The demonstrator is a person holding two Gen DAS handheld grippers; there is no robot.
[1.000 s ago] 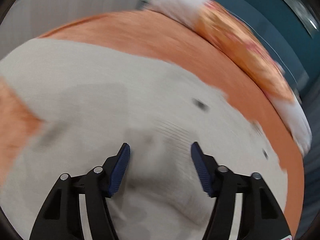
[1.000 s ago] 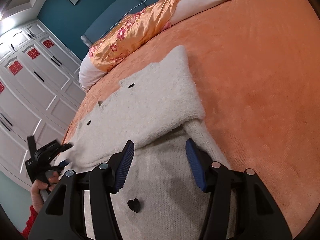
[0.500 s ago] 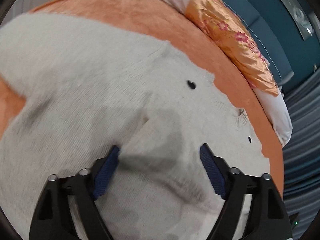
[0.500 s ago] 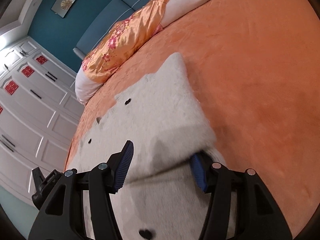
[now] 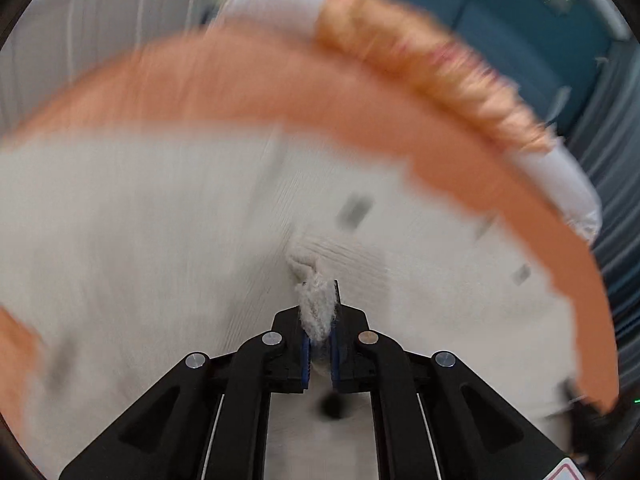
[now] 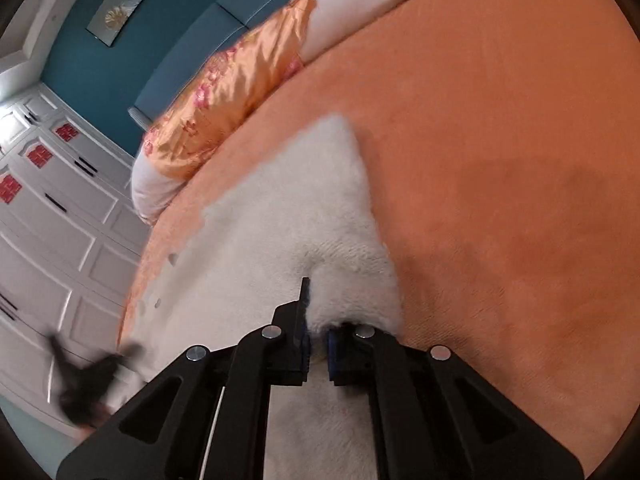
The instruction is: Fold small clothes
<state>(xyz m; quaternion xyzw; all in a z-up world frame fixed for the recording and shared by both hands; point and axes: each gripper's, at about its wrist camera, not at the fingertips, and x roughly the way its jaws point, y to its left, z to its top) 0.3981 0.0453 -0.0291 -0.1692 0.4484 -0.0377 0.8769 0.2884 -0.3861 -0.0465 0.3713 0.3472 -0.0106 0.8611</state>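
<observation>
- A cream knitted sweater lies spread on the orange bedspread of a bed; small dark marks dot its knit, blurred in the left wrist view.
- The left hand-held gripper has its fingers pressed together on a bunched tuft of the sweater, which stands up between the blue pads.
- The right hand-held gripper likewise pinches a fold of the sweater near its right edge, just beside bare bedspread.
- Along the bed's far side lie an orange floral satin pillow and a white pillow, touching each other.
- Beyond them stands a teal headboard; white wardrobe doors are at the left.
</observation>
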